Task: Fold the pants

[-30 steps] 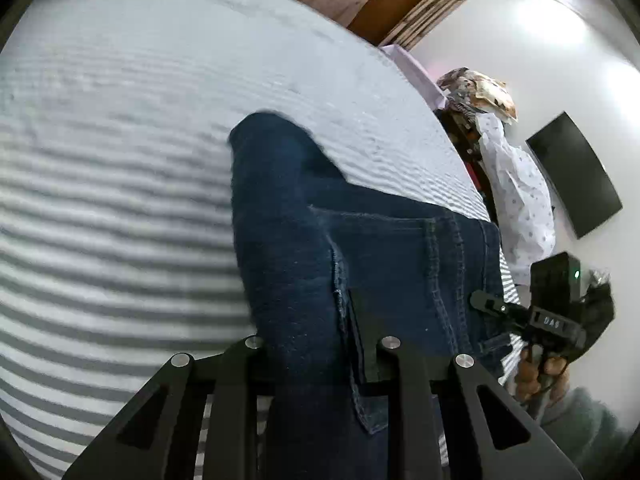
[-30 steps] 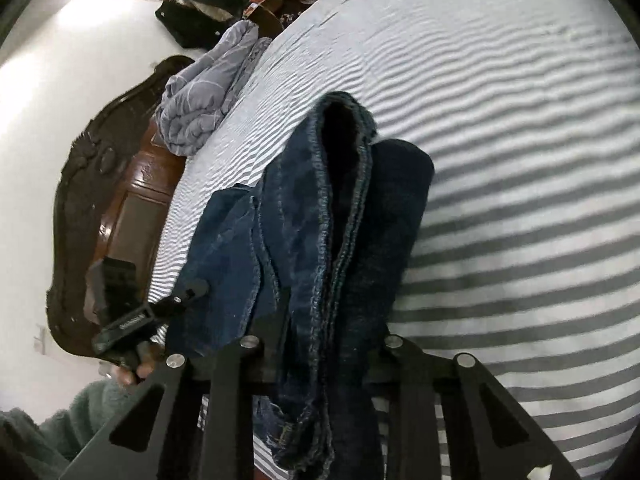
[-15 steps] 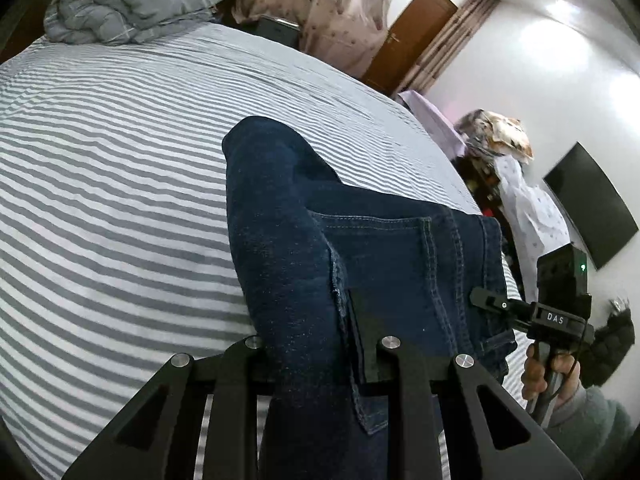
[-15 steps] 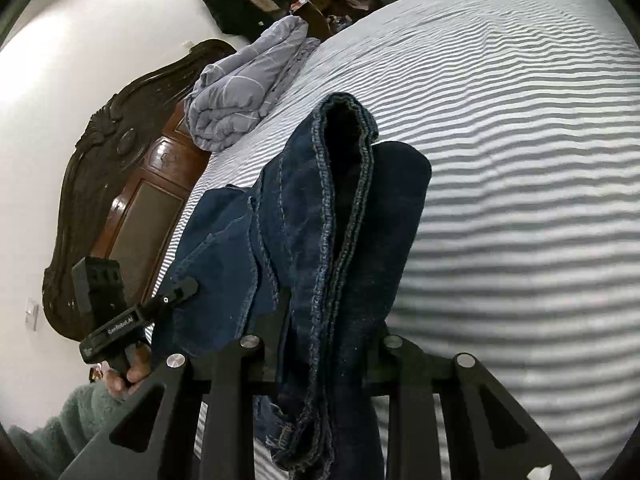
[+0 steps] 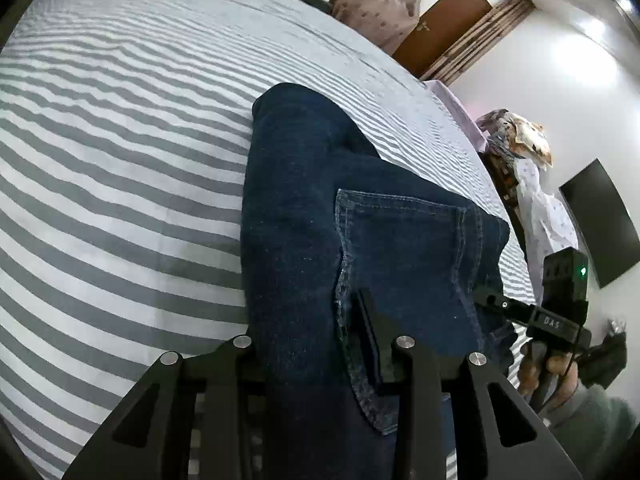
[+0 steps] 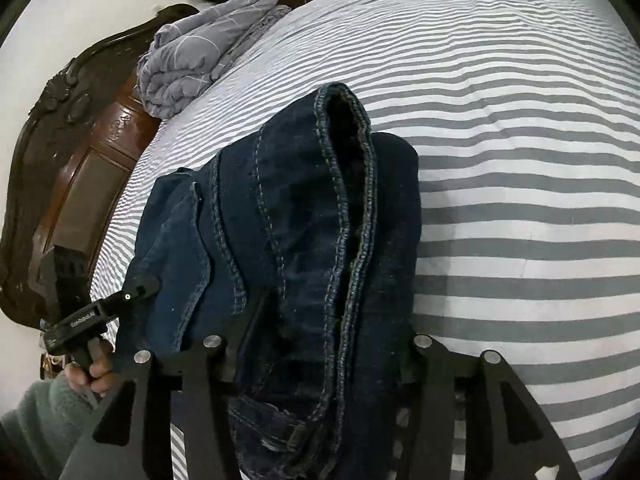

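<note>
Now you are setting the folded pants (image 5: 360,248) down on the near part of the striped bed (image 5: 120,160), and most of the folding looks done: the denim is lying in a thick stacked bundle, pocket side up. Your left gripper (image 5: 320,356) and right gripper (image 6: 316,344) have both just been opening, with the cloth between the jaws. In the right wrist view the far finger is standing clear of the denim; whether the left pads are pressing, you cannot tell. What is left, I judge, is pulling out and flattening.

Folded jeans (image 5: 360,240) lie on the bed (image 5: 120,160), blanket (image 6: 200,60) beyond, near the headboard (image 6: 60,160).
</note>
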A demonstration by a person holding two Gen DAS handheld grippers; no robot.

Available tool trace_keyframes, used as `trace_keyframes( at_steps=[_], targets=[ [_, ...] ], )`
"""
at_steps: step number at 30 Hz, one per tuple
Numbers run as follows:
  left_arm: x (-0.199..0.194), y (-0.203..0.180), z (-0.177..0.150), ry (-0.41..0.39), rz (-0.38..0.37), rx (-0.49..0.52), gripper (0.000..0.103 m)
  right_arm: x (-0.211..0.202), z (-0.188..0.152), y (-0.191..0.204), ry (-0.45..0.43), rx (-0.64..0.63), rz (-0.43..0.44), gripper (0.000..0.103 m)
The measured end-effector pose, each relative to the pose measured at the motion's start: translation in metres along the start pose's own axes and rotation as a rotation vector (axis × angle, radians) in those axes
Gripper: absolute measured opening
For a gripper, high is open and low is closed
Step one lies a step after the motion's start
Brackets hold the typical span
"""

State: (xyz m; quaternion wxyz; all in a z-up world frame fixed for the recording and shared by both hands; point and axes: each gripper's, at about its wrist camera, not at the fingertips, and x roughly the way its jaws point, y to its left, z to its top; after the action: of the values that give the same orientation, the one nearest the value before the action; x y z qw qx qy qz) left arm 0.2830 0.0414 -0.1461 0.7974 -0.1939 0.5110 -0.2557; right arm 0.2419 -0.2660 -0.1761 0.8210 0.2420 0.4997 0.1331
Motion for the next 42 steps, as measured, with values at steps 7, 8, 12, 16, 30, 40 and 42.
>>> trace_keyframes(
  at_steps=[7, 8, 12, 16, 30, 40, 42],
  targets=[
    [-0.012, -0.009, 0.003, 0.018, 0.06, 0.008, 0.034, -0.008, 0.007, 0.014, 0.005, 0.004, -0.081, 0.053],
    [-0.015, -0.009, 0.003, 0.016, 0.069, 0.006, 0.034, -0.012, 0.006, 0.017, 0.004, -0.007, -0.104, 0.053],
    [-0.035, -0.021, -0.004, -0.036, 0.167, 0.046, 0.036, -0.031, -0.003, 0.026, -0.008, -0.044, -0.18, 0.053],
    [-0.06, -0.049, -0.021, -0.131, 0.3, 0.179, 0.037, -0.055, -0.014, 0.053, -0.052, -0.166, -0.323, 0.053],
    [-0.009, -0.085, -0.079, -0.063, 0.504, 0.445, 0.043, -0.02, -0.047, 0.08, 0.069, -0.253, -0.467, 0.053],
    [0.0, -0.082, -0.081, -0.075, 0.556, 0.433, 0.043, -0.014, -0.043, 0.078, 0.062, -0.237, -0.497, 0.056],
    [-0.002, -0.083, -0.082, -0.07, 0.551, 0.429, 0.043, -0.014, -0.044, 0.081, 0.06, -0.23, -0.499, 0.057]
  ],
)
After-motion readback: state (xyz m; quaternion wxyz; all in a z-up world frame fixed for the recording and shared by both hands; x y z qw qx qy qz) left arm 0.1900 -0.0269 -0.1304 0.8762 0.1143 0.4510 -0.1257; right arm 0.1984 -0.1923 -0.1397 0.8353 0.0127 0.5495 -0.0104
